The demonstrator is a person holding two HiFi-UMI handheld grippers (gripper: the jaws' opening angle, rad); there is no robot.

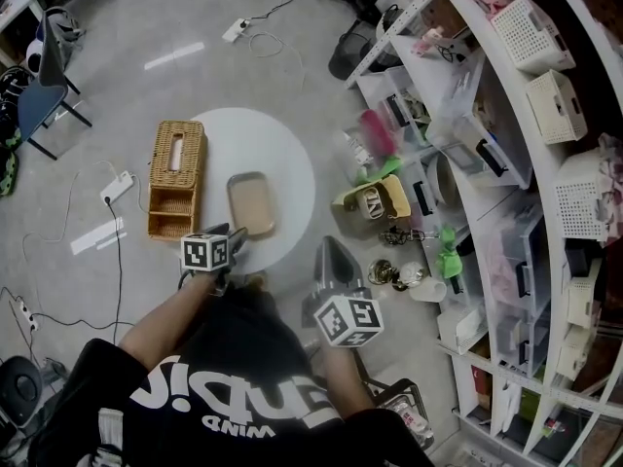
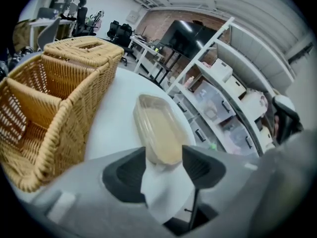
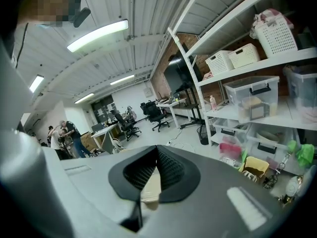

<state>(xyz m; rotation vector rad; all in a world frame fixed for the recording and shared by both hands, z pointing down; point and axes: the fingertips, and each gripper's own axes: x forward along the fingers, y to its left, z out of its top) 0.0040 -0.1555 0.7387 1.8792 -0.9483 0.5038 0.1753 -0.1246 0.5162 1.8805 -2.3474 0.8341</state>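
A tan oblong tray (image 1: 251, 203) lies on the round white table (image 1: 282, 154), beside a wicker basket (image 1: 176, 178). My left gripper (image 1: 237, 238) sits at the tray's near end. In the left gripper view it (image 2: 164, 155) stands open, and the tray's (image 2: 157, 128) near end shows in the gap between its tips, with the wicker basket (image 2: 54, 103) to the left. My right gripper (image 1: 331, 253) hovers off the table's right edge, apart from the tray. Its jaws (image 3: 157, 155) meet at the tips and nothing is clamped between them.
Curved white shelving (image 1: 506, 163) with clear bins and white baskets fills the right side. A yellow bag (image 1: 375, 200) and small items lie on the floor before it. Cables and a power strip (image 1: 117, 187) run left of the table. A chair (image 1: 39, 95) stands far left.
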